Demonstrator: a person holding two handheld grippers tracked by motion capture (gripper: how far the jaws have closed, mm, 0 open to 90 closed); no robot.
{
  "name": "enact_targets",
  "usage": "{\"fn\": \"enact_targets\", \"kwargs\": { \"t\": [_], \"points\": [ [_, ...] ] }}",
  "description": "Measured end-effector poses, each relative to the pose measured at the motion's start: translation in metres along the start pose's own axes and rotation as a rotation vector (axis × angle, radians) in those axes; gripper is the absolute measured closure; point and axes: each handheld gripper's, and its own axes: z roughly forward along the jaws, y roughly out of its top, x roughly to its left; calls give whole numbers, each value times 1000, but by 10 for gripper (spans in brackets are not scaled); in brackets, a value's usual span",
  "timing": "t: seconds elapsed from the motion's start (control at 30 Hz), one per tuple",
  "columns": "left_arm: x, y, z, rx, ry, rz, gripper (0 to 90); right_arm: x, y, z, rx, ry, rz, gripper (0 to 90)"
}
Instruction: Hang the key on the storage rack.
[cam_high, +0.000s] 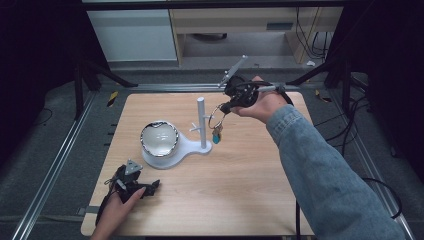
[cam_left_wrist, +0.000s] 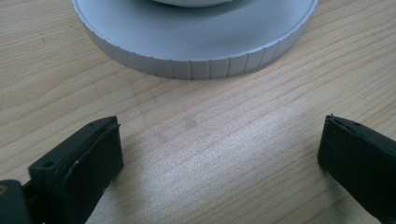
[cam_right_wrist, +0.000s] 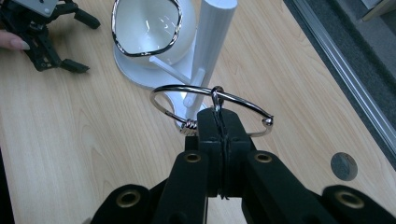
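High view: a white stand (cam_high: 172, 150) sits near the middle of the wooden table (cam_high: 240, 195), and its round base carries a white bowl (cam_high: 159, 138) with a wavy silver rim; I cannot tell whether anything lies inside it. From the same stand rises an upright white post (cam_high: 201, 122) with short pegs sticking out low on its side. Just to the right of the post, the right gripper (cam_high: 226, 107) is clenched on a silver bangle (cam_high: 216, 120), which hangs above the table with a small teal charm (cam_high: 217, 137) dangling under it. In the right gripper view the bangle (cam_right_wrist: 210, 109) lies almost flat, its long axis running across the jaws from left to right, its open ball end toward the right, and the post (cam_right_wrist: 210, 42) stands just behind it, apart from the ring. The left gripper (cam_high: 131, 186) rests near the front left of the table, close to the stand's base; the left gripper view shows its jaws wide apart over bare wood, grasping nothing.
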Motion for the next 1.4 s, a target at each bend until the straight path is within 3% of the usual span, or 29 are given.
{"fn": "enact_targets", "kwargs": {
  "t": [1.4],
  "points": [
    [0, 0, 0, -2, -1, 1, 0, -5, 13, 39, 63, 29, 8, 893]
  ]
}}
